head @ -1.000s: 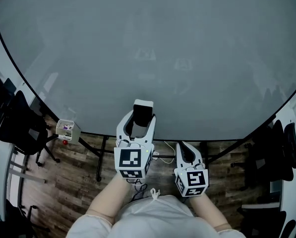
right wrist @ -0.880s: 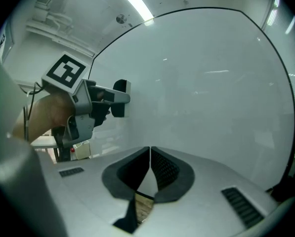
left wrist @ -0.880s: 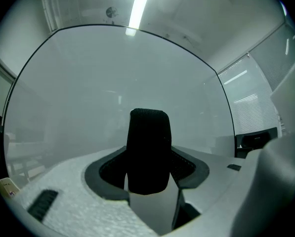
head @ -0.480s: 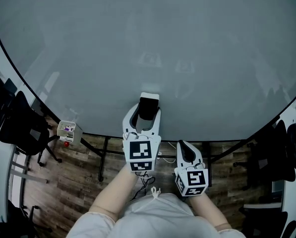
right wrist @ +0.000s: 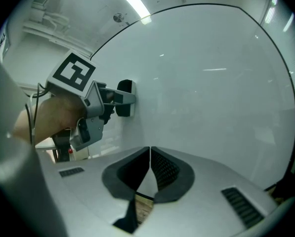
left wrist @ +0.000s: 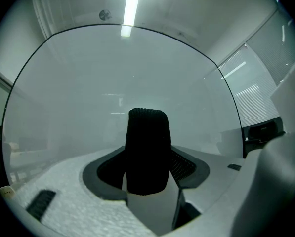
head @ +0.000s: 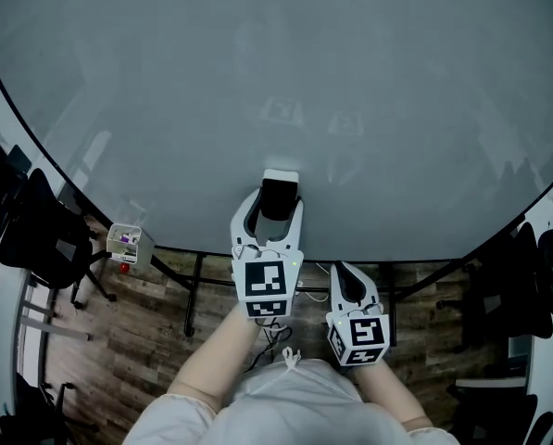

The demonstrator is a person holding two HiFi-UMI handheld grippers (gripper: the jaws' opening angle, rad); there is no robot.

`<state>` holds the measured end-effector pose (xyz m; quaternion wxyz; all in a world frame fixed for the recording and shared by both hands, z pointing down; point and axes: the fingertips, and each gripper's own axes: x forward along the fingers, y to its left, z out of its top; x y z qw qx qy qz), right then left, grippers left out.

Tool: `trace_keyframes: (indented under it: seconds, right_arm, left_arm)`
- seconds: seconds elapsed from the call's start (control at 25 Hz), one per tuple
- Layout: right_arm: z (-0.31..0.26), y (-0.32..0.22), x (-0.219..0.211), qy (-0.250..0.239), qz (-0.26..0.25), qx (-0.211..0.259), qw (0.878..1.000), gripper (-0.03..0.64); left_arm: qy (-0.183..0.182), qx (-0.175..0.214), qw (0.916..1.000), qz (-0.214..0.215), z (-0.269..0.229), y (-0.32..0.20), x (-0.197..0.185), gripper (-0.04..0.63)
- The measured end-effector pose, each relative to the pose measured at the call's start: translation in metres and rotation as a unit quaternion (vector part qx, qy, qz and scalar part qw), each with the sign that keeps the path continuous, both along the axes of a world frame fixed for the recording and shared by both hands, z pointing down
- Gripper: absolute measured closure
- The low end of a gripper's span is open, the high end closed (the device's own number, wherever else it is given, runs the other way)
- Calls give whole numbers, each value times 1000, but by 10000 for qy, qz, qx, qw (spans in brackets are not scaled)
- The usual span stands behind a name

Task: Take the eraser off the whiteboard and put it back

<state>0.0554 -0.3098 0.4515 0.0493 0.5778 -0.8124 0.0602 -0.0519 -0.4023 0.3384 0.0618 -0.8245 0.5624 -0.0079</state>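
- We see the eraser (head: 278,196), a black block with a white end, clamped between the jaws of the left gripper (head: 274,215), white end against the board's lower part.
- Whiteboard (head: 276,82): large, blank, thin dark frame, upright.

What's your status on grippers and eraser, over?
Left gripper shut on eraser, eraser against whiteboard. Right gripper shut, empty. Nothing in the way.

The head view is rendered dim and bluish, with the whiteboard (head: 285,91) evenly lit and marked by faint pale reflections. In both gripper views brightness is supplied by a ceiling strip light (left wrist: 132,6). Edges are bent by fisheye distortion and corners are blackened.
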Motion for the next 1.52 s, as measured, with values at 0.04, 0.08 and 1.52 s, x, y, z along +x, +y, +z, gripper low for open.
trace_keyframes:
  seconds: [0.04, 0.08, 1.52]
  right_arm:
    - [0, 1, 1, 3, 2, -1, 10000, 588]
    - [-1, 1, 1, 3, 6, 3, 10000, 588]
    - [12, 90, -8, 78, -528, -136, 9985, 589]
  left_arm:
    - [3, -14, 10000, 25, 0, 1, 1, 344]
    - [12, -32, 10000, 46, 1, 3, 1, 339]
    - [141, -1101, 9935, 270, 115, 170, -2, 578]
